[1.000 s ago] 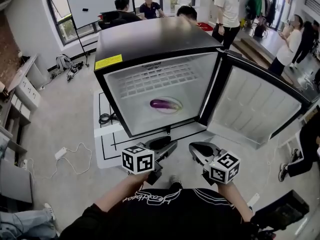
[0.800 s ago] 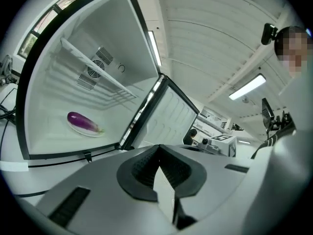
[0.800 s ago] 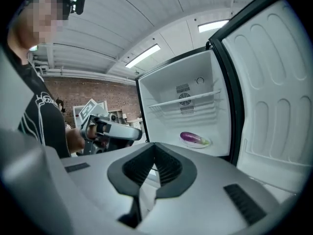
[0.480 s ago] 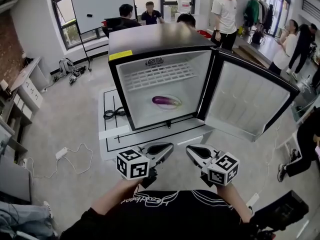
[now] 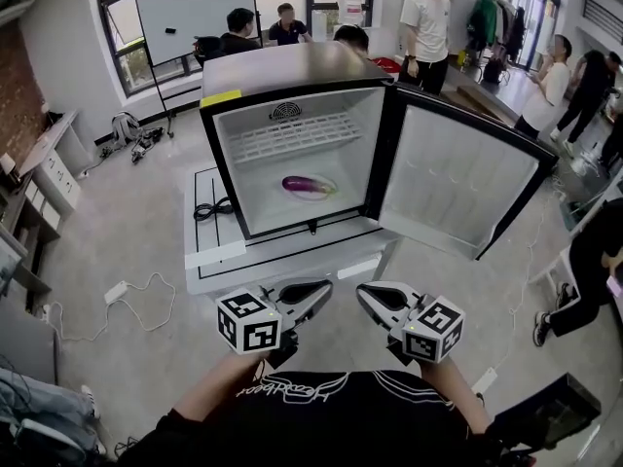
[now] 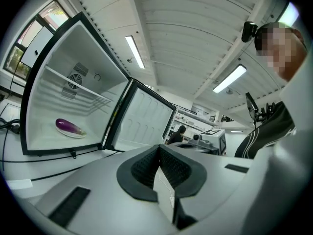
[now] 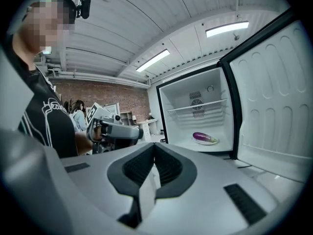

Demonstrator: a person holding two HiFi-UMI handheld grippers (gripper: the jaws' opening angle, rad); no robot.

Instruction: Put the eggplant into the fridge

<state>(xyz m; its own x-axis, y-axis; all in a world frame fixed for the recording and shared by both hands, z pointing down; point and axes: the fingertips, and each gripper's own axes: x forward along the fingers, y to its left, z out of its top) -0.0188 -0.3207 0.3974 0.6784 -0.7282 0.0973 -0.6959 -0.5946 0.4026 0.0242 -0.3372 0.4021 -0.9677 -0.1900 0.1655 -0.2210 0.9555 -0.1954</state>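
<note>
The purple eggplant [image 5: 305,185] lies on a small white plate on the floor of the open fridge [image 5: 292,71], under the wire shelf; it also shows in the left gripper view [image 6: 68,127] and the right gripper view [image 7: 204,137]. The fridge door [image 5: 458,178] stands swung wide to the right. My left gripper [image 5: 325,288] [image 6: 159,153] and my right gripper [image 5: 362,293] [image 7: 154,148] hang side by side close to my body, well short of the fridge. Both are shut with nothing between the pads.
The fridge stands on a low white platform [image 5: 234,256] with a black cable [image 5: 206,209] at its left. Several people stand or sit behind and to the right. A whiteboard [image 5: 195,8] is at the back, white cords [image 5: 136,295] lie on the floor, and shelves [image 5: 24,212] line the left.
Both grippers have drawn back from the fridge, which now looks smaller and farther away. The eggplant has stayed on its plate inside.
</note>
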